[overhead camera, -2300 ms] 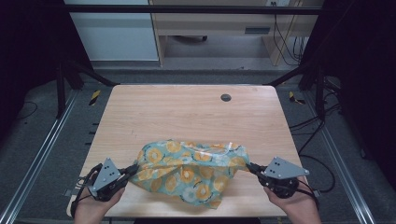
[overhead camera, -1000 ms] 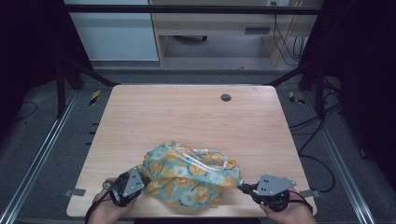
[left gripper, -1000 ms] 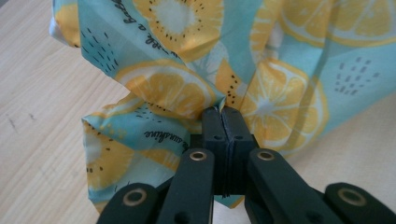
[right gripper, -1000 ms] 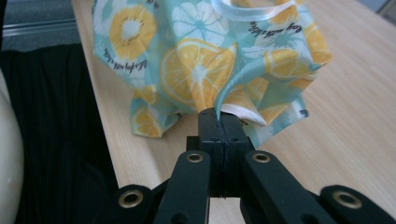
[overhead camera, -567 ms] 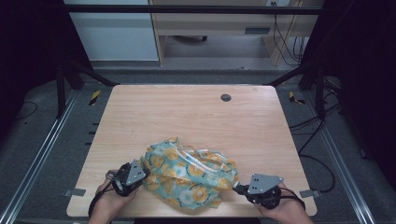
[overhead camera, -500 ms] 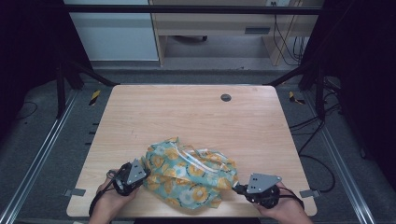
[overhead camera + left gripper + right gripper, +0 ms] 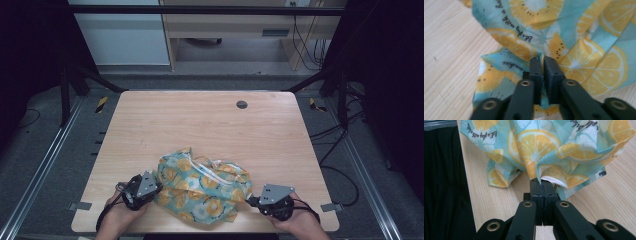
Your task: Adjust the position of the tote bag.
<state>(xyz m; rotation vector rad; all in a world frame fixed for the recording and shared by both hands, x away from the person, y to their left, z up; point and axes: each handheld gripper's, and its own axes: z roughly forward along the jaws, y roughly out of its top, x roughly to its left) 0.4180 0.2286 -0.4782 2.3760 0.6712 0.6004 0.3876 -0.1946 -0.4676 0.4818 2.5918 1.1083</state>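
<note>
You have one big table [image 7: 190,120] of light wood in front of you. One soft cloth [image 7: 202,184] lies bunched up on it, near your edge; it is blue-green with orange fruit slices printed on it. The cloth sits between your two hands, all crumpled in a heap.

You hold two black grippers, one in each hand. Your left gripper [image 7: 543,65] is at the left end of the cloth. Its two jaws have just been opening a tiny bit, so there is a thin gap, and a fold of the cloth sits in that gap. Your right gripper [image 7: 542,184] is at the right end, and its two jaws are squeezed tight on a corner of the cloth.

One small dark round hole [image 7: 242,104] sits near the far edge of the table.
</note>
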